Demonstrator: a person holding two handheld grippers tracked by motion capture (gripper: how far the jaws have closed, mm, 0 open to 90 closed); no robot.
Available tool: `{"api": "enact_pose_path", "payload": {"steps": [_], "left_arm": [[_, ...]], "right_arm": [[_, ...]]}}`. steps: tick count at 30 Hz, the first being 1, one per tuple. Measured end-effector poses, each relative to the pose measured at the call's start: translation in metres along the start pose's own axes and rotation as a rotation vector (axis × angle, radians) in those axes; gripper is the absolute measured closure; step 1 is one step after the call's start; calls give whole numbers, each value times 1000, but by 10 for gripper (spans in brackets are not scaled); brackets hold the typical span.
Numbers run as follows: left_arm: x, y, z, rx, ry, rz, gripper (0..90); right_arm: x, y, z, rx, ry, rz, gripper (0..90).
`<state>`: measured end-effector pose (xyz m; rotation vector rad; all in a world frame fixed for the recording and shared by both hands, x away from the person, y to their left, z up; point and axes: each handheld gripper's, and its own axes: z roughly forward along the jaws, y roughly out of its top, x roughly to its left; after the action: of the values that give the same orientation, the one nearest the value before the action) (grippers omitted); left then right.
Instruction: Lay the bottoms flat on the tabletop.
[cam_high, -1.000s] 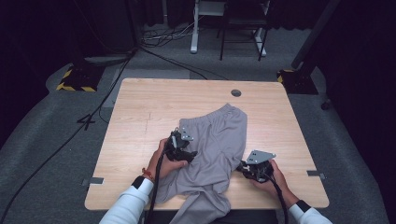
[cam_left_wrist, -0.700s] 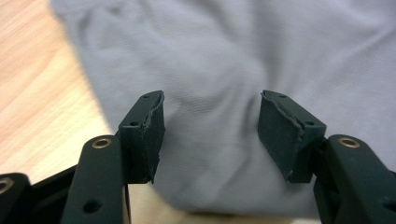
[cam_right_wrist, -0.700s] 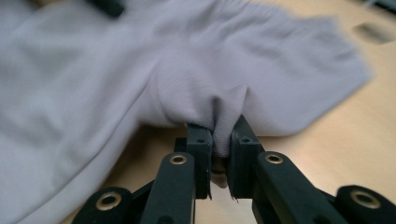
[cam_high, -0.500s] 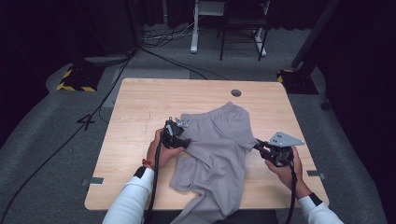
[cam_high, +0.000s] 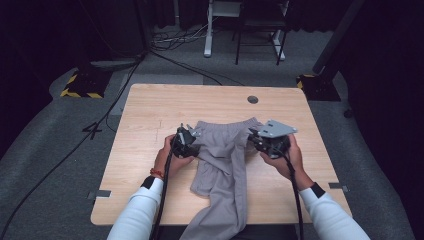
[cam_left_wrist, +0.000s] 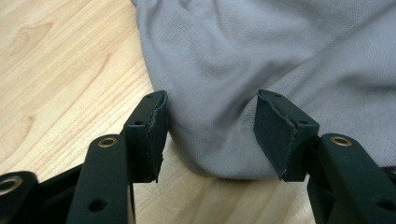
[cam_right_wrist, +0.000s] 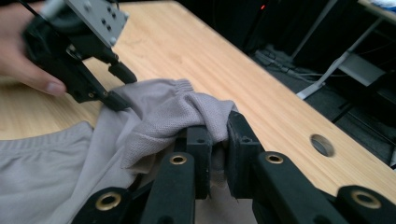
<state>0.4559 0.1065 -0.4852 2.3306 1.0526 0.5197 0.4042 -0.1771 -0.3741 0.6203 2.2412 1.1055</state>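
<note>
Tabletop (cam_high: 150, 165), shorts (cam_left_wrist: 261, 51) between fingers (cam_left_wrist: 148, 135)

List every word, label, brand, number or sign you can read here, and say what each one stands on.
None: no readable text stands anywhere.
The grey garment shows no label or print.
The wooden table is unmarked.
The black and yellow hazard stripes on the floor base are a warning pattern without words.
The left gripper and right gripper carry no legible marking.

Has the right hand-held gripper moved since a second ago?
Yes. The right hand-held gripper, shut on the grey trousers, has moved from near the table's near right edge up and inward, toward the cable hole.
</note>
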Motion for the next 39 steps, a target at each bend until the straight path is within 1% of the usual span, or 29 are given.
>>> {"api": "enact_pose_path", "payload": {"steps": [1, 3, 4, 5, 6, 8, 9, 11, 12, 13, 14, 15, 17, 19, 20, 21, 23, 25, 26, 28, 29, 31, 32, 33, 35, 36, 37, 38, 39], "left_arm": [[0, -1, -1, -1, -1, -3, 442], [2, -3, -1, -2, -13, -16, 440], [2, -3, -1, -2, -13, -16, 439], [2, -4, -2, 1, -14, -27, 423], [2, -4, -2, 1, -14, -27, 395], [-3, -6, -5, -33, -70, -32, 358], [-6, -7, -8, -56, -86, -30, 348], [-14, -7, -14, -86, -134, -33, 326], [-20, -6, -17, -102, -155, -18, 319], [-20, -6, -17, -102, -155, -18, 311], [-27, -6, -21, -110, -161, 0, 311], [-41, -6, -29, -126, -196, 33, 295], [-53, -7, -35, -136, -227, 68, 290], [-64, -9, -37, -128, -229, 98, 290], [-64, -9, -37, -128, -229, 98, 292], [-69, -11, -35, -123, -248, 110, 296], [-72, -12, -30, -104, -249, 116, 302], [-73, -15, -24, -90, -260, 117, 307], [-74, -16, -22, -86, -263, 110, 315], [-75, -16, -20, -77, -260, 118, 321], [-75, -16, -20, -77, -260, 118, 321], [-77, -17, -18, -75, -244, 129, 326], [-77, -17, -18, -75, -244, 129, 336], [-78, -17, -18, -66, -232, 139, 338], [-77, -18, -17, -77, -230, 135, 344], [-76, -19, -18, -78, -223, 137, 354], [-75, -19, -18, -77, -221, 134, 367], [-75, -19, -18, -77, -221, 134, 377], [-71, -20, -19, -79, -223, 129, 397]], "right_arm": [[0, 1, 10, 15, 25, 5, 812], [3, 2, 31, 48, 39, -3, 811], [3, 2, 31, 48, 39, -3, 811], [5, 1, 50, 80, 52, -19, 808], [5, 0, 60, 101, 59, -17, 805], [7, -4, 78, 141, 81, -10, 779], [9, -6, 87, 163, 68, -17, 750], [11, -11, 100, 202, 53, -5, 628], [12, -13, 104, 218, 43, -1, 583], [12, -13, 104, 218, 43, -1, 583], [12, -15, 106, 221, 39, 4, 548], [10, -18, 106, 225, 71, 31, 456], [8, -20, 101, 237, 85, 32, 432], [4, -21, 89, 232, 125, 42, 412], [4, -21, 89, 232, 125, 42, 412], [1, -26, 75, 214, 128, 45, 424], [-3, -36, 60, 203, 123, 48, 431], [-8, -51, 47, 195, 128, 70, 506], [-10, -59, 43, 203, 125, 67, 515], [-11, -75, 39, 228, 130, 69, 525], [-10, -83, 40, 239, 146, 67, 525], [-6, -94, 44, 273, 148, 59, 522], [-5, -97, 47, 279, 158, 61, 523], [-3, -100, 49, 282, 163, 64, 525], [-1, -103, 55, 289, 143, 46, 548], [-2, -103, 57, 281, 140, 55, 562], [-3, -103, 58, 278, 141, 64, 589], [-3, -103, 59, 275, 127, 67, 644], [-3, -103, 60, 277, 112, 61, 698]]}}
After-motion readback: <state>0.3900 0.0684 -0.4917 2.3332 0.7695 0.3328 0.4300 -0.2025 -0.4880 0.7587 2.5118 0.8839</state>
